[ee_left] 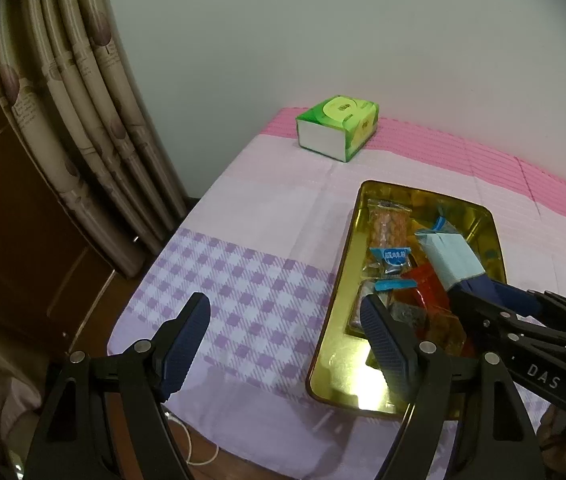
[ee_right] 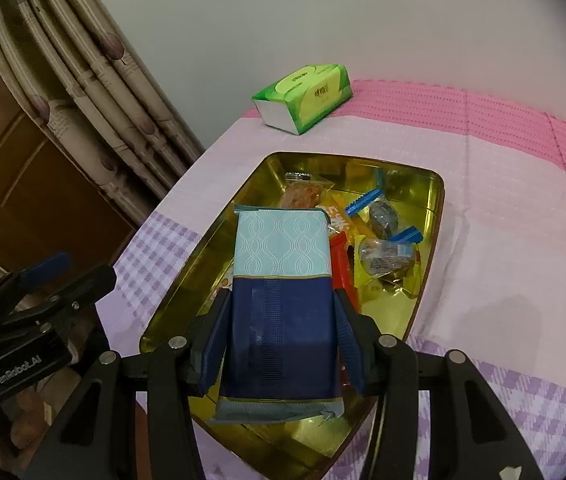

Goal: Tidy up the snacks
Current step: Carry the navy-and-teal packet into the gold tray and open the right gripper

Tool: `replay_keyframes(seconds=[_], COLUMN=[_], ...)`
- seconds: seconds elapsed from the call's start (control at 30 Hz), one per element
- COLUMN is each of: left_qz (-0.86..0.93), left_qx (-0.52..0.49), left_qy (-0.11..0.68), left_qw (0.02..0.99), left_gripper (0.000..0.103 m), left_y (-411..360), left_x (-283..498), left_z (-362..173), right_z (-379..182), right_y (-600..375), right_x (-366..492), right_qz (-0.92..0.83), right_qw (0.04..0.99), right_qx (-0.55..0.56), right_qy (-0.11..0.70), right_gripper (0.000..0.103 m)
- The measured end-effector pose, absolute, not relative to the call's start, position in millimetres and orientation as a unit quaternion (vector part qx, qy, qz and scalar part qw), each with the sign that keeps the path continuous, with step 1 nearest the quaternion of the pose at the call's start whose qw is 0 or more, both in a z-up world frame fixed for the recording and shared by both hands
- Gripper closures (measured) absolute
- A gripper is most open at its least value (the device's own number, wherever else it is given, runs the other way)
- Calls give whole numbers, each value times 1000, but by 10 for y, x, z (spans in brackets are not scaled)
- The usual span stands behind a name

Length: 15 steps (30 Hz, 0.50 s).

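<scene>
A gold metal tray (ee_left: 335, 376) (ee_right: 435, 216) lies on the cloth-covered table and holds several wrapped snacks: an orange cracker pack (ee_left: 387, 226), a red packet (ee_left: 427, 284) (ee_right: 341, 268) and dark candies with blue ends (ee_right: 383, 258). My right gripper (ee_right: 281, 344) is shut on a blue and light-blue snack pouch (ee_right: 281, 280) and holds it over the tray; the pouch also shows in the left wrist view (ee_left: 453, 256). My left gripper (ee_left: 283, 332) is open and empty, at the tray's left edge.
A green tissue box (ee_left: 337, 126) (ee_right: 303, 98) stands at the table's far side near the wall. Curtains (ee_left: 83, 120) and a wooden door (ee_right: 23, 184) are to the left. The table's left edge drops off beside the left gripper.
</scene>
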State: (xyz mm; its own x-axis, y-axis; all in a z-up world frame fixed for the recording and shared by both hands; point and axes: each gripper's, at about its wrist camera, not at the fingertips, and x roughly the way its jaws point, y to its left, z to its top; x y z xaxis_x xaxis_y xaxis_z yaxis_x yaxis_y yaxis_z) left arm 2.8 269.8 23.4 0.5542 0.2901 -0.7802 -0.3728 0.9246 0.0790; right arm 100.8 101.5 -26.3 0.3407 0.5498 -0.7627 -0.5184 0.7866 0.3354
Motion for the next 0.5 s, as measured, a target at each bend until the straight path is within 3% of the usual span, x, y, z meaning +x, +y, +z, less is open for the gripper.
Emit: replay_keyframes(seconds=[0.5], left_qz=[182], left_qx=[-42], left_qy=[446], left_qw=[875], left_gripper=[25], left_y=[2669], left_x=[63], left_z=[184], right_z=[-270], right_y=[1064], right_x=[1066], right_qz=[320], right_qw=[819], right_qx=[21], right_qy=[476], right_gripper=[56])
